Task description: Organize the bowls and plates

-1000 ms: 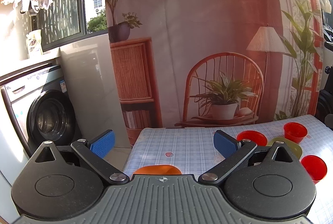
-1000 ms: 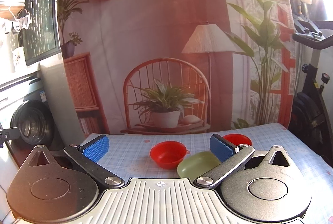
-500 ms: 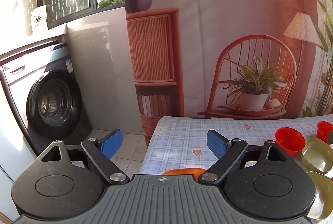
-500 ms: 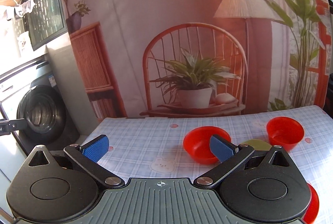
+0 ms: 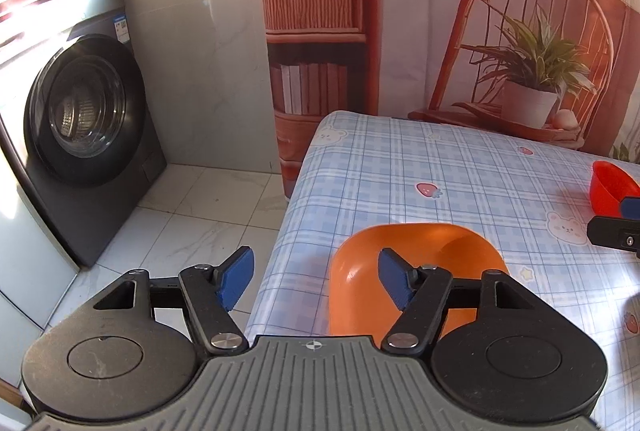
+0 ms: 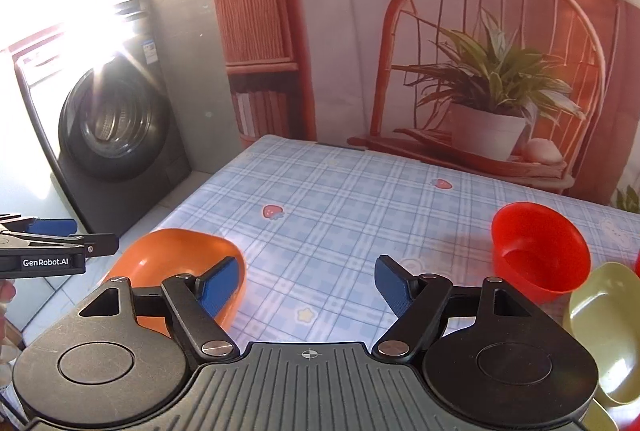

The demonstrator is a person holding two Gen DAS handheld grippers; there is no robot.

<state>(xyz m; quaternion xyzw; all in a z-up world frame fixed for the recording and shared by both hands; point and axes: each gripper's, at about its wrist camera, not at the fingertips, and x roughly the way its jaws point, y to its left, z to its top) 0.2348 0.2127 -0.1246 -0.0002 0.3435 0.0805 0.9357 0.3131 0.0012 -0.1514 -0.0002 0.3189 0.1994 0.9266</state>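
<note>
An orange bowl (image 5: 416, 255) sits near the table's left front corner; it also shows in the right wrist view (image 6: 176, 255). My left gripper (image 5: 314, 283) is open above the table's left edge, its right finger over the bowl's rim and its left finger out over the floor. My right gripper (image 6: 308, 283) is open and empty above the cloth, between the orange bowl and a red bowl (image 6: 540, 251). A green bowl (image 6: 608, 335) lies at the right edge. The red bowl also shows in the left wrist view (image 5: 612, 187).
The table has a blue checked cloth (image 6: 340, 199). A dark washing machine (image 5: 80, 119) stands on the tiled floor to the left. A printed backdrop (image 5: 520, 31) hangs behind the table. The left gripper's side shows in the right wrist view (image 6: 48, 251).
Both grippers have tilted downward and come lower toward the table. The left one swung left to the orange bowl; the right one moved left, so the red bowl is now on its right.
</note>
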